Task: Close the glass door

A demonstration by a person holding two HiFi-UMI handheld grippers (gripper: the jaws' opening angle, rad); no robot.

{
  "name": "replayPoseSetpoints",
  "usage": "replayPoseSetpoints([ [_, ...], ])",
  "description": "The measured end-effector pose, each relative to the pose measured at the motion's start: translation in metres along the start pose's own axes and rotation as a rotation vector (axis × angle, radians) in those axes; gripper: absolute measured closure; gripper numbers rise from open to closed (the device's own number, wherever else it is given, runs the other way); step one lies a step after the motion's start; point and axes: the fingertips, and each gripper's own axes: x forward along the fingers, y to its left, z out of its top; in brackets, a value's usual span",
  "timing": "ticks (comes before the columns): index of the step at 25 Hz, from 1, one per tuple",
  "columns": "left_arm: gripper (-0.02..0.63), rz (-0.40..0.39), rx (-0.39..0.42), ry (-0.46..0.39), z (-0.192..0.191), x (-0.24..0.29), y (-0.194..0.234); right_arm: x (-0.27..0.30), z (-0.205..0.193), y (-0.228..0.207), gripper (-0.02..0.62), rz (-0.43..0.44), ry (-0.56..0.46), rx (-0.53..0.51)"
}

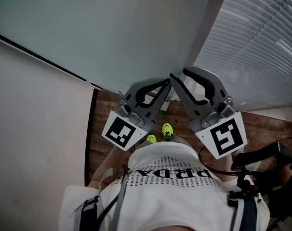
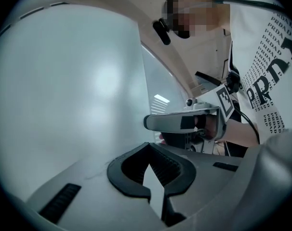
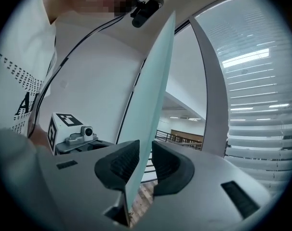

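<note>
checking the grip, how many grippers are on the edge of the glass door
2: the left gripper and the right gripper each have the edge of the glass door between their jaws.

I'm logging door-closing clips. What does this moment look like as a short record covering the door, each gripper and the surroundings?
door: glass door, pale pane, its free edge between both sets of tongs
left gripper: tongs shut on the door's edge
right gripper: tongs astride the same edge, apart, with a small gap at one pad
to the right: blinds
below: wooden floor
</note>
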Motion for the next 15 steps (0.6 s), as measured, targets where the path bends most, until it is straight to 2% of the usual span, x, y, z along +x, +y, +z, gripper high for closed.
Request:
replayPoseSetpoints([
  [10, 0.606, 0.043, 0.052, -0.029, -0.0002, 0.0012, 0.0041, 0.0041, 0.0009, -0.0009, 0.531, 0.030, -0.027, -0.034],
  [15, 0.606, 0.062, 0.021, -0.055, -0.0051, 0.0061, 0.0090, 0.0090, -0.0055, -0.0046, 0.531, 0.020, -0.024, -0.036],
])
